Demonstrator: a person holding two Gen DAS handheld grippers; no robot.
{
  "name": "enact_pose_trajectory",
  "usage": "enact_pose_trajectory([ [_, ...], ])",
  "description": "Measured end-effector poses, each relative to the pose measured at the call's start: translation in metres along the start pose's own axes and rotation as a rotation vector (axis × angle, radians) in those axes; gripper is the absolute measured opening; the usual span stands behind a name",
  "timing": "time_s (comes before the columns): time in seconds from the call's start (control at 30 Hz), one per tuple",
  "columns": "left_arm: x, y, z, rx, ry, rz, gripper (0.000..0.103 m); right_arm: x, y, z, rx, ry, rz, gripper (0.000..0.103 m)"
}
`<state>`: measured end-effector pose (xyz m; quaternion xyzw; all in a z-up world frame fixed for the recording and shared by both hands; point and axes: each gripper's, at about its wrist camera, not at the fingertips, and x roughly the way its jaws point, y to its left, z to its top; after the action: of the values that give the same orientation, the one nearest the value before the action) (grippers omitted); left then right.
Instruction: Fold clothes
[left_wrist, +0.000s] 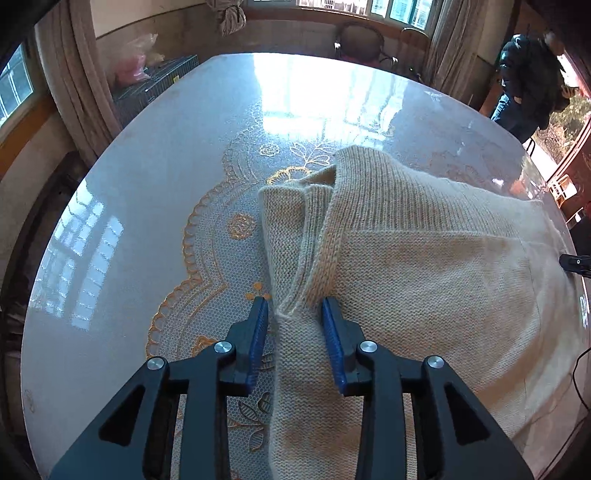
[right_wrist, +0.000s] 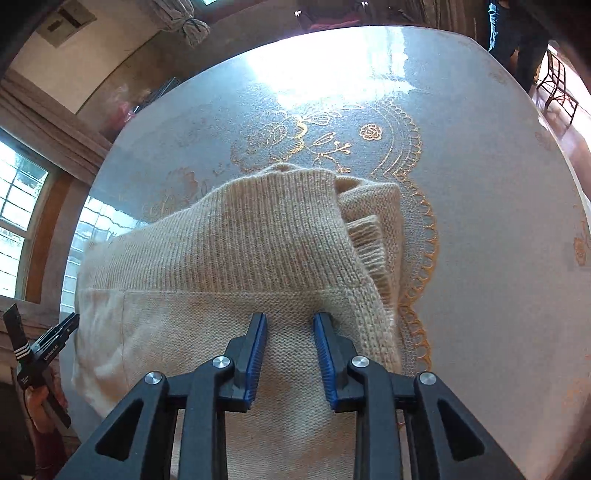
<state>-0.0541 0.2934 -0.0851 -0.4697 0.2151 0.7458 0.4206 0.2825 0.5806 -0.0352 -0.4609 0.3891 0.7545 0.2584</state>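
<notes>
A beige knitted sweater (left_wrist: 424, 266) lies partly folded on the round table (left_wrist: 147, 184), which has a lace cloth with gold flowers under glass. Its ribbed hem is turned over the body, and a cuffed sleeve (right_wrist: 369, 240) peeks out at the right. My left gripper (left_wrist: 293, 306) straddles the sweater's left edge strip, jaws apart, with the pads not pressing the knit. My right gripper (right_wrist: 290, 321) hovers over the flat body of the sweater (right_wrist: 221, 251), slightly open, and the fabric between its fingers is not bunched. The left gripper (right_wrist: 48, 347) also shows at the left edge of the right wrist view.
A person in dark clothes (left_wrist: 524, 81) stands beyond the table's far right side. Chairs (left_wrist: 362, 37) stand at the far side under the windows. A dark crate with pink bags (left_wrist: 155, 81) sits at the far left. A thin cable (left_wrist: 580, 369) hangs by the right edge.
</notes>
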Motion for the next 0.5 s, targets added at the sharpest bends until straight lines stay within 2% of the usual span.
enact_pose_trajectory([
  [0.07,-0.014,0.013,0.001,-0.045,-0.028,-0.046,0.035,-0.015,0.001,-0.003,-0.005,-0.03,0.022,0.027],
  [0.17,-0.037,0.039,0.005,-0.121,-0.079,-0.162,0.036,-0.04,-0.008,-0.01,0.012,-0.063,0.218,0.03],
  [0.2,-0.041,0.047,0.008,-0.144,-0.081,-0.199,0.038,-0.043,-0.014,-0.012,0.02,-0.071,0.246,0.031],
  [0.23,-0.043,0.054,0.01,-0.163,-0.079,-0.223,0.047,-0.046,-0.019,-0.013,0.028,-0.078,0.268,0.032],
  [0.3,-0.046,0.067,0.015,-0.193,-0.07,-0.262,0.055,-0.041,-0.031,-0.014,0.066,-0.089,0.259,0.035],
  [0.5,-0.018,0.076,0.022,-0.235,0.031,-0.325,0.055,-0.031,-0.074,-0.019,0.165,-0.088,0.305,0.04],
])
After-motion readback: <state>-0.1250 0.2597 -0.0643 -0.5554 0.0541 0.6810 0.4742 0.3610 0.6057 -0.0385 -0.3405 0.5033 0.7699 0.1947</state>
